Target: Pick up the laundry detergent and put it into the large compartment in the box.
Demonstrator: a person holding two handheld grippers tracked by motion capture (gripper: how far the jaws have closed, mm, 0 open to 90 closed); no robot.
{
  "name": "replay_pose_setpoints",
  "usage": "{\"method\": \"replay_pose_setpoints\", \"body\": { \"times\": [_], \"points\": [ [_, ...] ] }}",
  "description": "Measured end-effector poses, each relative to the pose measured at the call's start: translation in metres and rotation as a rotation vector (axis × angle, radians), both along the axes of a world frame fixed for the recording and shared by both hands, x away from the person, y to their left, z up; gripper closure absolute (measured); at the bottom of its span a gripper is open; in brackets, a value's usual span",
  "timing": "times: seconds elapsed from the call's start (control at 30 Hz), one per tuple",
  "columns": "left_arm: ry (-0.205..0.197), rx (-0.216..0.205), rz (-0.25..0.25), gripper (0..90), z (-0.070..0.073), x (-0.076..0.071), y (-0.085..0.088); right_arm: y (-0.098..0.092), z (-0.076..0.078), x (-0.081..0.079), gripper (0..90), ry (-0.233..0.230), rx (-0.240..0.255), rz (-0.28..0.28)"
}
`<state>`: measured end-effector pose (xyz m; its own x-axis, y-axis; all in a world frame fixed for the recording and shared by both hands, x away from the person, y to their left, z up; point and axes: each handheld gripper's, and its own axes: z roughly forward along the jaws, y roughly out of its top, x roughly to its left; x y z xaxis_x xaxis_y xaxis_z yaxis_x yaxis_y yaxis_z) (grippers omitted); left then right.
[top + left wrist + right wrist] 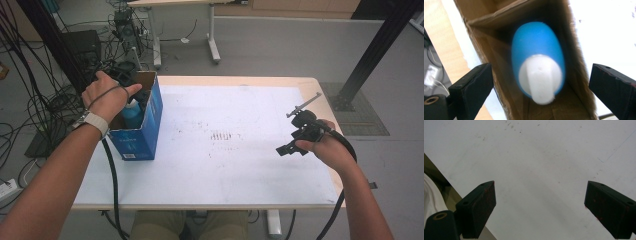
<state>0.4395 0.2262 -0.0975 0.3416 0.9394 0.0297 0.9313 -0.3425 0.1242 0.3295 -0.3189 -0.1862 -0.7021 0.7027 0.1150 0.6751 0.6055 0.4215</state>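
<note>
The left gripper is held above the open blue cardboard box, its black jaws spread wide and clear of the blue plastic bottle with a white cap standing upright inside. The bottle is seen between brown inner walls; a white label on the box's blue outer side cannot be read. The box stands at the white table's left edge. Well apart, the right gripper is held over bare tabletop, jaws spread, nothing between them.
</note>
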Motion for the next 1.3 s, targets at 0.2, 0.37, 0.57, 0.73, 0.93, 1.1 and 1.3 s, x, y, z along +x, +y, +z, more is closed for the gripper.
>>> {"method": "replay_pose_setpoints", "body": {
  "times": [0.2, 0.37, 0.57, 0.73, 0.93, 1.1, 1.3],
  "points": [
    [-0.039, -0.001, -0.023, 5.8, 0.025, -0.006, -0.005, -0.001, 0.005, -0.002, 10.3, -0.006, -0.005, -0.006],
    [-0.068, -0.014, -0.046, 5.6, 0.048, -0.011, -0.005, -0.003, 0.009, -0.005, 10.3, -0.019, -0.005, -0.008],
    [-0.105, -0.018, -0.112, 5.3, 0.078, -0.018, -0.009, -0.005, 0.013, -0.008, 10.3, -0.020, -0.005, -0.018],
    [-0.131, -0.041, -0.192, 5.7, 0.103, -0.025, -0.012, -0.007, 0.016, -0.010, 10.3, -0.021, -0.007, -0.028],
    [-0.158, -0.075, -0.318, 5.1, 0.126, -0.032, -0.020, -0.008, 0.021, -0.012, 10.3, -0.028, -0.007, -0.040],
    [-0.166, -0.084, -0.410, 5.5, 0.133, -0.035, -0.033, -0.008, 0.024, -0.014, 10.3, -0.031, -0.004, -0.049],
    [-0.129, -0.076, -0.524, 6.0, 0.131, -0.027, -0.050, -0.009, 0.028, -0.017, 10.1, -0.034, -0.005, -0.054]
  ]
}}
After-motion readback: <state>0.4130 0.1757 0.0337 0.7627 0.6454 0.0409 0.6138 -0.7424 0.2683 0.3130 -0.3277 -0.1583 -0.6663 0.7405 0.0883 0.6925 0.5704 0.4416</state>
